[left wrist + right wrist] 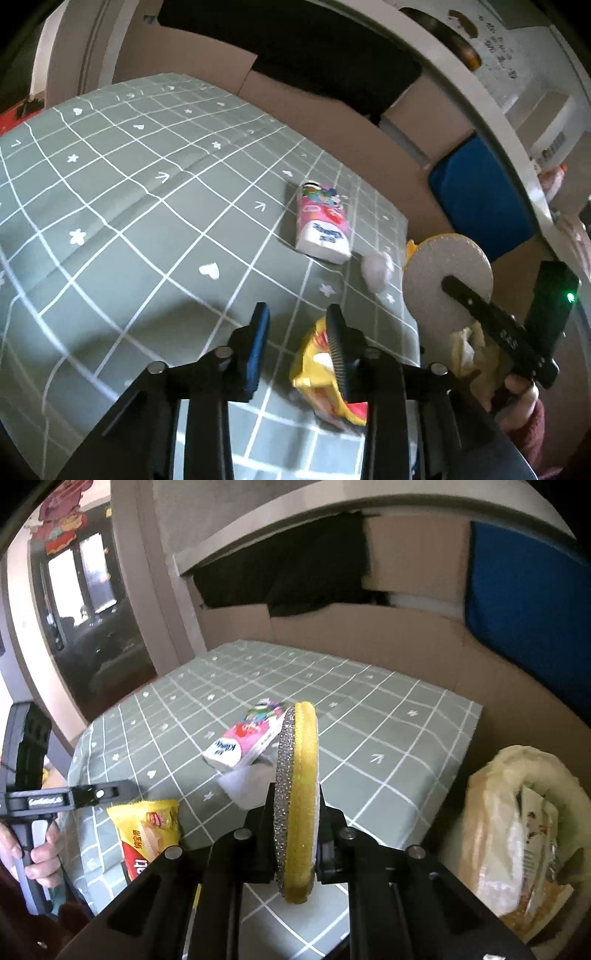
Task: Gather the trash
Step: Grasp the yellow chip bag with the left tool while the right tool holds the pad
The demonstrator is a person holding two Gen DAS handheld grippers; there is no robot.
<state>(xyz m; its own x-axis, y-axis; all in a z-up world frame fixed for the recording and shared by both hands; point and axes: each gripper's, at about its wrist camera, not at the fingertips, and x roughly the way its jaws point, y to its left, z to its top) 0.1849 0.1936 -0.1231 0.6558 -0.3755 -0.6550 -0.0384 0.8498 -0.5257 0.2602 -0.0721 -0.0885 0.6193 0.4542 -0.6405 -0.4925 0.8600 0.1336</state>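
The fingers (258,343) of the left gripper (297,345) stand spread with nothing between them, only the checked cloth showing in the gap. A crinkled yellow snack wrapper (321,373) with red print lies on the cloth just outside the right-hand finger, at about 3 o'clock from the gap; whether the finger touches it I cannot tell.

The fingers (266,834) of the right gripper (295,834) are pinching a round scouring pad (297,797), yellow sponge with a glittery silver face, held on edge so its rim points up. In the left wrist view the same pad shows its grey round face, off at 2 o'clock from the left gripper and raised over the corner of the tabletop (122,206), which wears a sage-green cloth with a white grid and small hearts and stars.

Farther out, at 12 o'clock from the left gripper, a pink and white packet of tissues (321,225) lies flat on the cloth, and a crumpled white tissue (376,271) sits just beside its near end, at 5 o'clock from it.

In the right wrist view, off the tabletop's edge at 3 o'clock from the pad, a bin lined with a pale plastic bag (517,834) already holds wrappers. A hand (37,853) grips the left gripper's handle at 9 o'clock.
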